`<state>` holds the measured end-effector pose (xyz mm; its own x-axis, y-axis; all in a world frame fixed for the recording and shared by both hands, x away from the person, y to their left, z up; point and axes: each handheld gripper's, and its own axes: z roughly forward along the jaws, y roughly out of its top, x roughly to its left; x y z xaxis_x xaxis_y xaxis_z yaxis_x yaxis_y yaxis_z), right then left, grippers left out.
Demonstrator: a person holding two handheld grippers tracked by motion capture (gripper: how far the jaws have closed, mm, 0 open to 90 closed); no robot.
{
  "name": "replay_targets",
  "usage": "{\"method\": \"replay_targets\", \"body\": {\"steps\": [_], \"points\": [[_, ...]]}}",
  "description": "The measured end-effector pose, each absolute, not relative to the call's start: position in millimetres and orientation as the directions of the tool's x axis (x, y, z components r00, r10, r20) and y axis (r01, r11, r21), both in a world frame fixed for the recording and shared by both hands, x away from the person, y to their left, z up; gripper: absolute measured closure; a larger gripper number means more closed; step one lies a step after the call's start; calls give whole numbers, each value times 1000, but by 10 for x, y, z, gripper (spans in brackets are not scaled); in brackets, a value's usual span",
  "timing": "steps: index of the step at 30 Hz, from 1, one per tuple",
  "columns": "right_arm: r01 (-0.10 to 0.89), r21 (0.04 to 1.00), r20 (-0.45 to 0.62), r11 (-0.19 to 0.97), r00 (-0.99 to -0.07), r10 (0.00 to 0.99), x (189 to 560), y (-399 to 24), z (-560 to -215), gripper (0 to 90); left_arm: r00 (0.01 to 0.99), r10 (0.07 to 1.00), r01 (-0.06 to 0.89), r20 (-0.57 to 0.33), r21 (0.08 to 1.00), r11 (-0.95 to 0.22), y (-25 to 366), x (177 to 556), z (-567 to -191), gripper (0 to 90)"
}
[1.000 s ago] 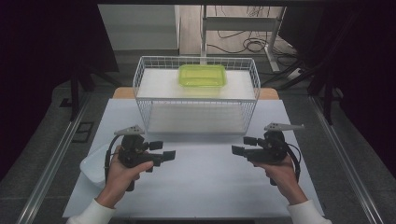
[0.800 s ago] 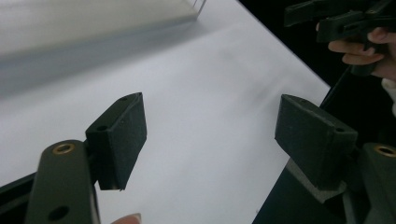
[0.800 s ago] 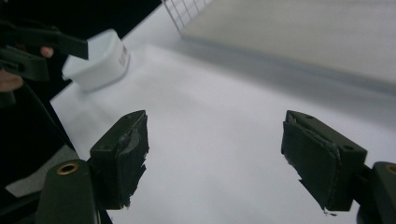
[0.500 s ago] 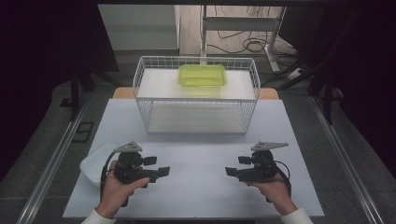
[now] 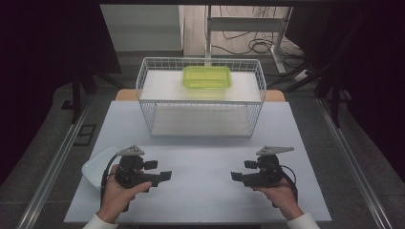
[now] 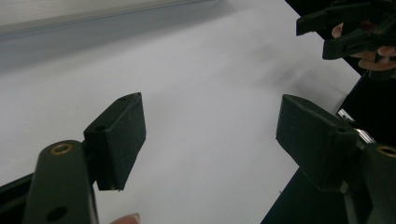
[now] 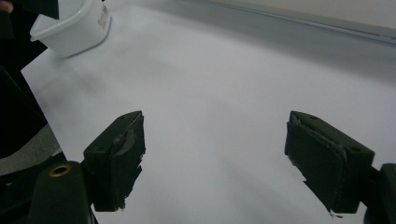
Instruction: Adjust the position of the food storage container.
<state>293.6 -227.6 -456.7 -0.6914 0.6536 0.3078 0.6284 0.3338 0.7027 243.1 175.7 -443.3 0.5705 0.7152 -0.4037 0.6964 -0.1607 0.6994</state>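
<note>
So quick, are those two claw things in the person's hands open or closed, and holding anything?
Left gripper: open, holding nothing.
Right gripper: open, holding nothing.

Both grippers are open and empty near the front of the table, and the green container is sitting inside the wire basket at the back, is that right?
Not quite. In the high view the green container sits on top of the wire basket, not inside it. The rest holds: the left gripper and right gripper are open and empty near the front of the table.

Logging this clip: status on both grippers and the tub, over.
Left gripper and right gripper open, empty, low over table. White tub beside left hand, untouched. Nothing between.
</note>
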Motion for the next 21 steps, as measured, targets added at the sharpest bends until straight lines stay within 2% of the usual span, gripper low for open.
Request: {"method": "replay_targets", "body": {"steps": [8, 13, 21], "points": [[628, 694, 299, 352, -696, 653, 2936, -2250, -4593, 199, 547, 727, 707, -415, 694, -136, 1909, 2373, -4310, 242], [628, 686, 289, 367, -698, 655, 2936, -2237, -4614, 199, 515, 769, 691, -380, 714, -110, 2132, 2284, -4191, 247], [633, 686, 295, 359, -694, 657, 2951, -2240, -4617, 200, 446, 829, 692, -337, 717, -81, 2416, 2296, -4206, 249]]}}
